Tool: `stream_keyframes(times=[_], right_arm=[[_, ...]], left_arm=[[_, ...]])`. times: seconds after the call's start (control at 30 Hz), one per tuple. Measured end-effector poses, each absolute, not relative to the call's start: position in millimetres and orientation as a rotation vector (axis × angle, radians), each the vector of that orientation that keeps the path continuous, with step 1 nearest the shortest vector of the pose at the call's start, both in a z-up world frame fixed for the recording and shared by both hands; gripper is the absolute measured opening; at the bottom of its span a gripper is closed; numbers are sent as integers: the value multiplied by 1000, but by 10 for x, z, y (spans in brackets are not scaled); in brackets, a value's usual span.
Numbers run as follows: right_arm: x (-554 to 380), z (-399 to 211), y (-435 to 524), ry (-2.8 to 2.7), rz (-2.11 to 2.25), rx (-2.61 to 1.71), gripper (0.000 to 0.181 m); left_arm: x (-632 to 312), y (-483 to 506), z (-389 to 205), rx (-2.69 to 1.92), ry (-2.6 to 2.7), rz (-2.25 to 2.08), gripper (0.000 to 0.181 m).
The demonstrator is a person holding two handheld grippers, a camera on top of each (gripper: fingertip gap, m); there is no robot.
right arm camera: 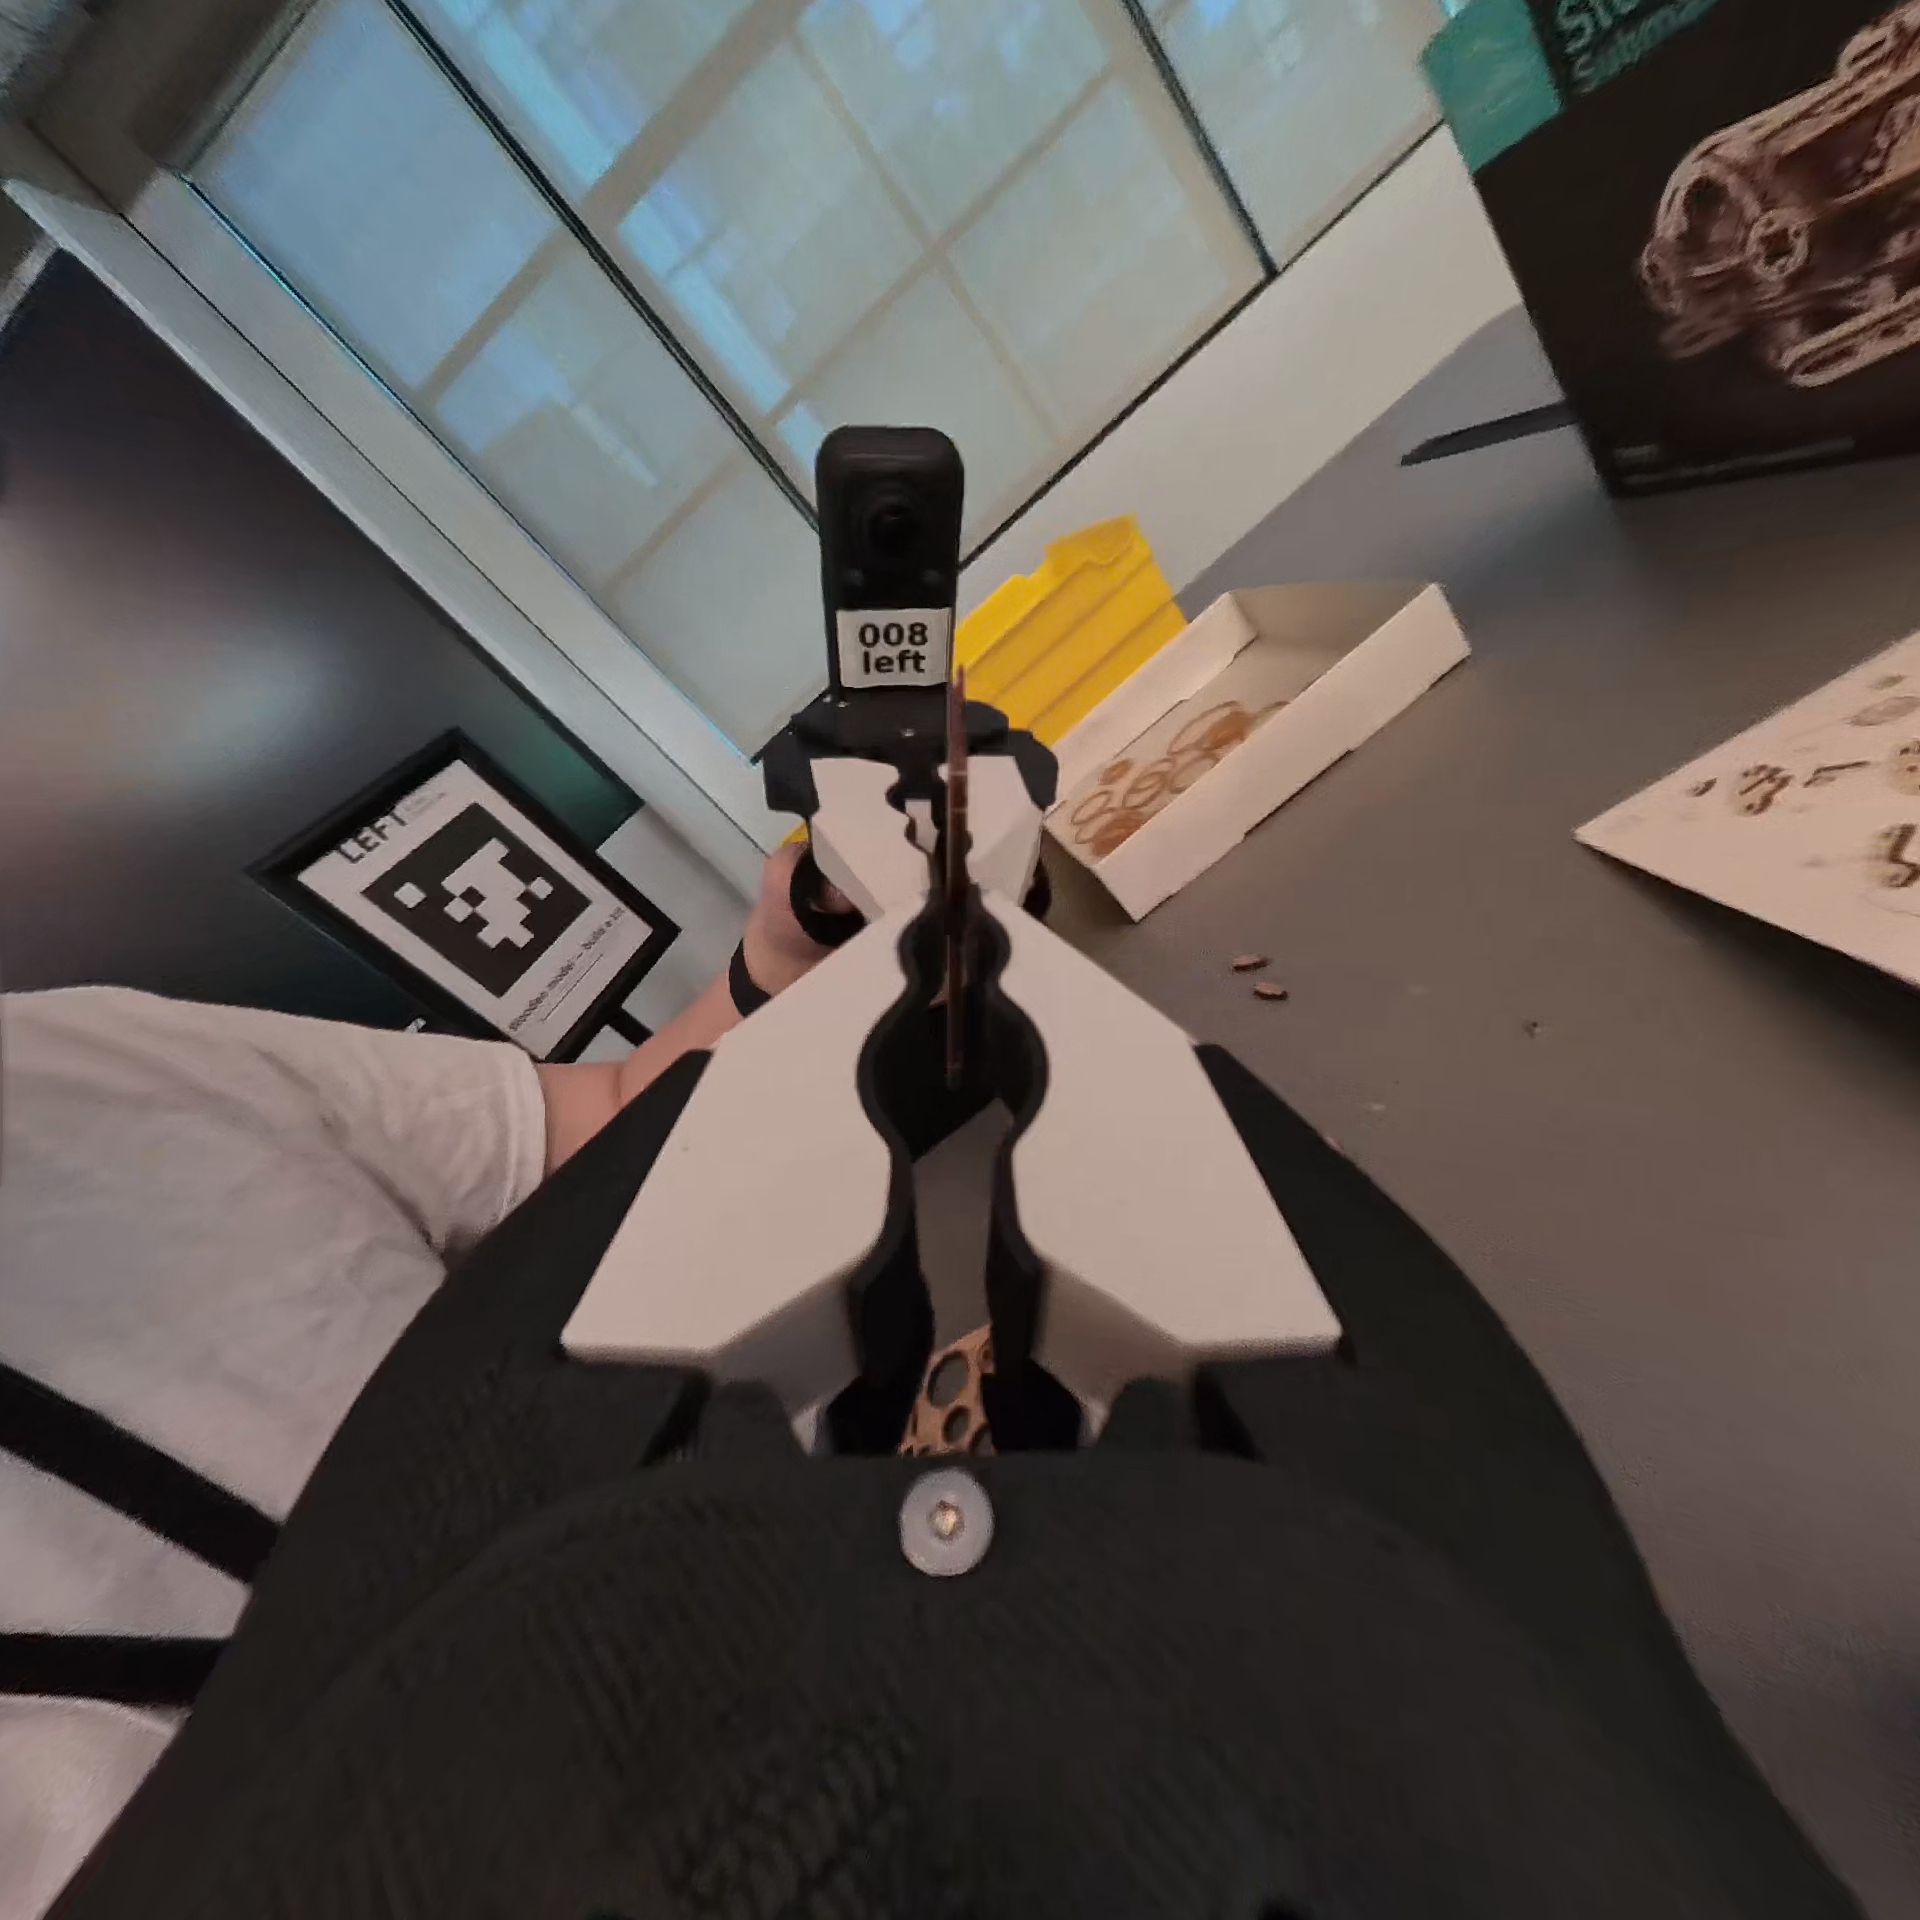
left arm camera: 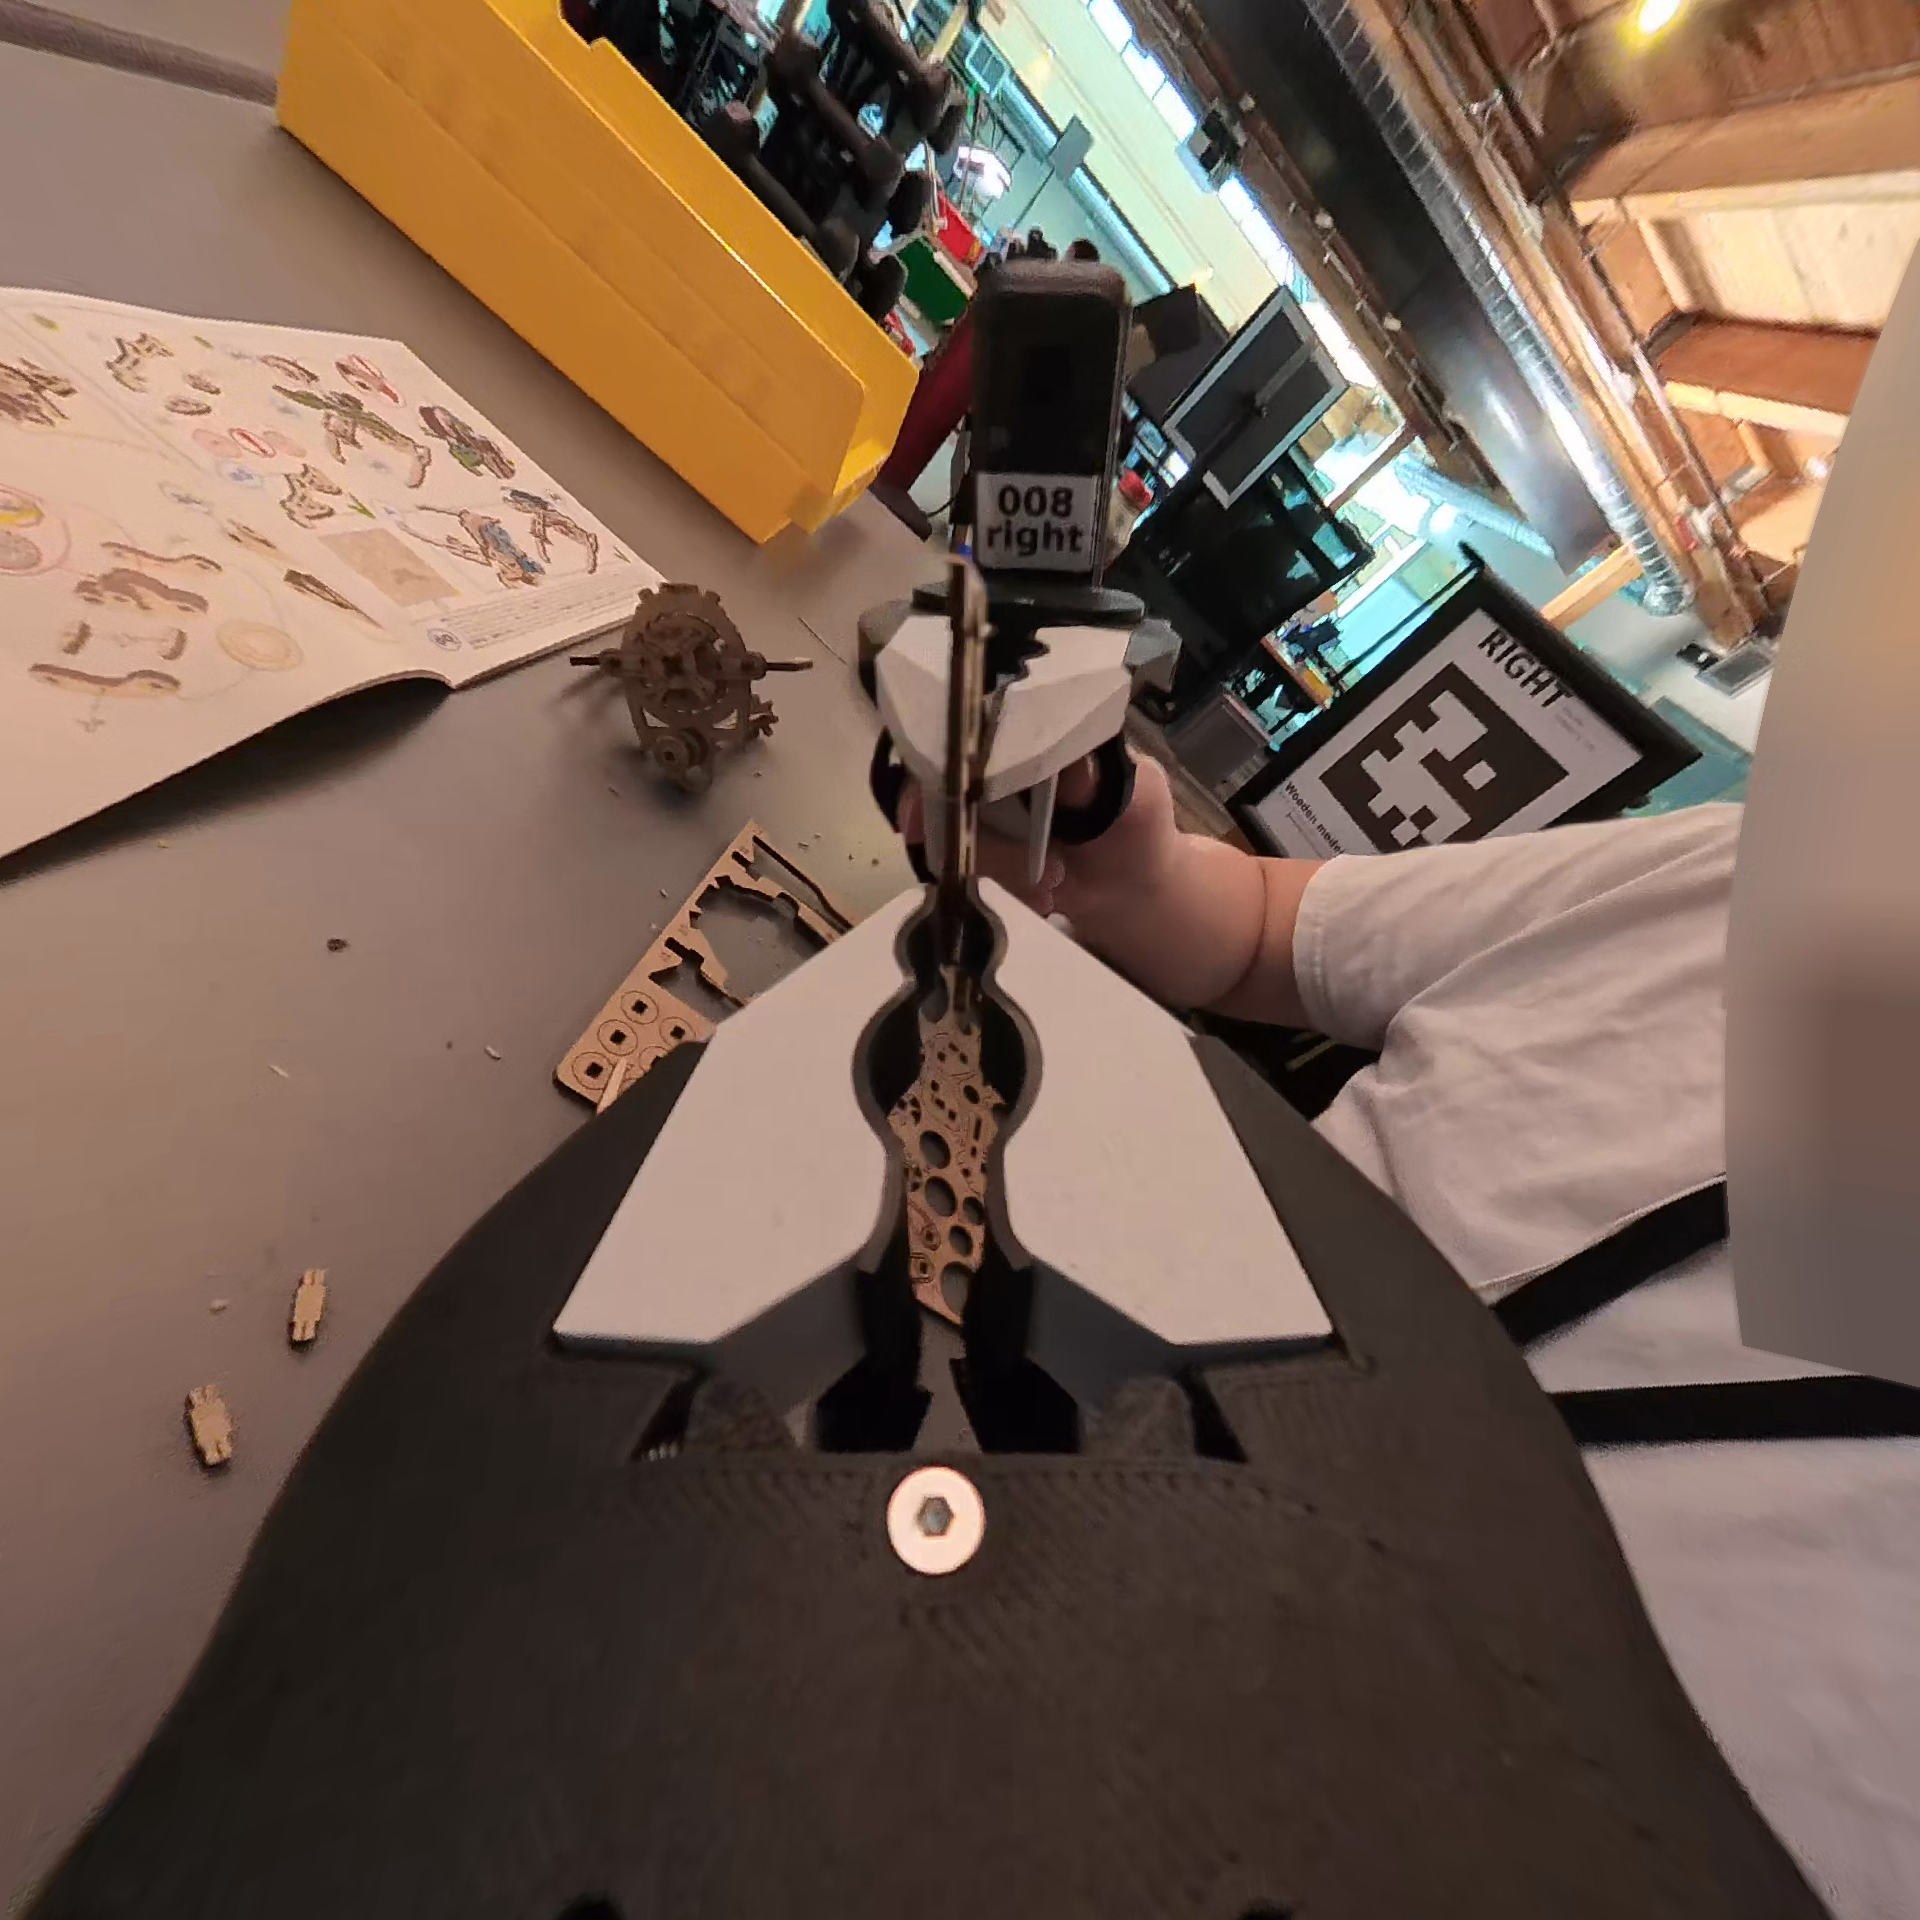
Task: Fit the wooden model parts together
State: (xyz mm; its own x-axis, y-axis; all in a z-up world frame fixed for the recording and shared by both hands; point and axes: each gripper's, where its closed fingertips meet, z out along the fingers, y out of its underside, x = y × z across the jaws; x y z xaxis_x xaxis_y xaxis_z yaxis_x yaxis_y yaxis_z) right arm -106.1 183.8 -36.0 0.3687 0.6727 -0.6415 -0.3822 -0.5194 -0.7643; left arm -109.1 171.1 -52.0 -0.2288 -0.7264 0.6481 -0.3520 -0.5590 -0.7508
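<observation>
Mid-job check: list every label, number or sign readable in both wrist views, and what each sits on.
Wording withheld; these bear it:
Camera label, left wrist view: legible.
Second camera label, right wrist view: legible.
Framed marker sign: partly legible.
Second framed sign: partly legible.
Dark box: blurred.
Instruction booklet: too small.

The two grippers face each other above the table [left arm camera: 208, 1039], a sheet [left arm camera: 940, 1143] edge-on between them. In the left wrist view, a booklet [left arm camera: 260, 540] lies at the far left, a bin [left arm camera: 582, 239] behind it, a model [left arm camera: 686, 675] just right of the booklet, a fret [left arm camera: 686, 977] nearer.
</observation>
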Motion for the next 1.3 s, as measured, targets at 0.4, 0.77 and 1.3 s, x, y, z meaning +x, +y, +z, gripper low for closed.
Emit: stream_keyframes(times=[0.4, 0.77, 1.3], right_arm=[[700, -876, 991, 33, 817, -2392, 1], [908, -1534, 894, 291, 1052, -2477, 20], [664, -204, 1289, -450, 94, -1672, 42]], left_arm=[[-1239, 2071, -232, -1607, 1118, -1765, 27], [-1164, 1892, -374, -1643, 1240, -1763, 28], [-1311, 2052, -297, -1594, 1273, -1621, 31]])
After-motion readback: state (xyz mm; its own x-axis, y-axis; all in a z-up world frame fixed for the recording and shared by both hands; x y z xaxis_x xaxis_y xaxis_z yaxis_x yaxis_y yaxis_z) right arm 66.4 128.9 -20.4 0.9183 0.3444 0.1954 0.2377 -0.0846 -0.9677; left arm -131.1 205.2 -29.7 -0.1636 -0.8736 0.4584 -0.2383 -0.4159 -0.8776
